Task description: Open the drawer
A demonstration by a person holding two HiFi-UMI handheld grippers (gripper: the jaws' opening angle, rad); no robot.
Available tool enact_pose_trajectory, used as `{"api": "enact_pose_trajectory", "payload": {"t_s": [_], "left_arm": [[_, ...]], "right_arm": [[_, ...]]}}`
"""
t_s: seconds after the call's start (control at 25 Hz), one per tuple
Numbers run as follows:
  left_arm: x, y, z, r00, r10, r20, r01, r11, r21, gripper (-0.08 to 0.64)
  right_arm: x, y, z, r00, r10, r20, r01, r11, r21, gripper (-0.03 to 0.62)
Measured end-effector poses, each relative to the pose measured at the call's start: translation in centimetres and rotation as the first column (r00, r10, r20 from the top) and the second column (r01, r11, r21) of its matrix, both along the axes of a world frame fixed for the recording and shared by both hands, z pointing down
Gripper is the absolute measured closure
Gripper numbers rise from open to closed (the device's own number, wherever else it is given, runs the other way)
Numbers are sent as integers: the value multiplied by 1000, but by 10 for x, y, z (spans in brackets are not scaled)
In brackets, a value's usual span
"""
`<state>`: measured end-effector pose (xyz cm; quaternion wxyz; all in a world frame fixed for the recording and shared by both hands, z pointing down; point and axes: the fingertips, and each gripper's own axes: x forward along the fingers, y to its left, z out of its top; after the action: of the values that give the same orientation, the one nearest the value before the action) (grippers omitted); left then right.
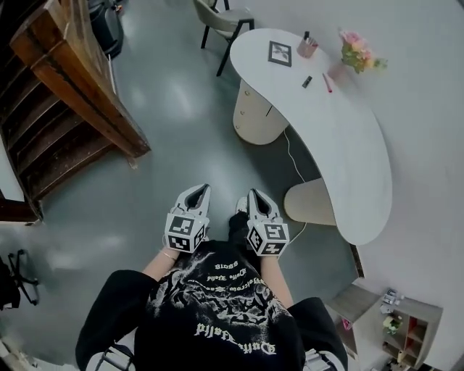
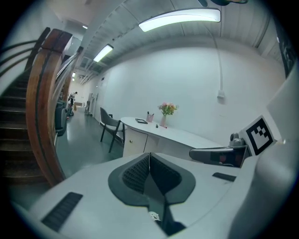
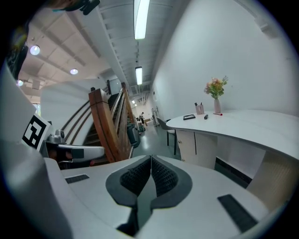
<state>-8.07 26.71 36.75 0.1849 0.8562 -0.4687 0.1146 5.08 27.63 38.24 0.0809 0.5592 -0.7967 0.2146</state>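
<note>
Left gripper (image 1: 201, 188) and right gripper (image 1: 254, 193) are hovering side by side, jaws pressed together on nothing; drawer (image 1: 252, 109) is sitting well ahead, under the curved desk's (image 1: 341, 138) far end; chair (image 1: 221, 22) is standing beyond; stairs (image 1: 65, 109) are rising at left.

No text is being read clearly. White Gothic lettering, upside down and illegible, is being displayed on the black shirt (image 1: 217, 308), just behind the left claw (image 1: 199, 191) and right claw (image 1: 255, 196).
</note>
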Motion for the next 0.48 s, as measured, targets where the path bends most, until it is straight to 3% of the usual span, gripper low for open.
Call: {"api": "enact_pose_trajectory", "payload": {"t_s": [0.48], "left_arm": [[56,-86,15,999,-40,33,42,997,-62,535]], "right_arm": [[44,-104,0,995,-101,3,101,995,-11,565]]}}
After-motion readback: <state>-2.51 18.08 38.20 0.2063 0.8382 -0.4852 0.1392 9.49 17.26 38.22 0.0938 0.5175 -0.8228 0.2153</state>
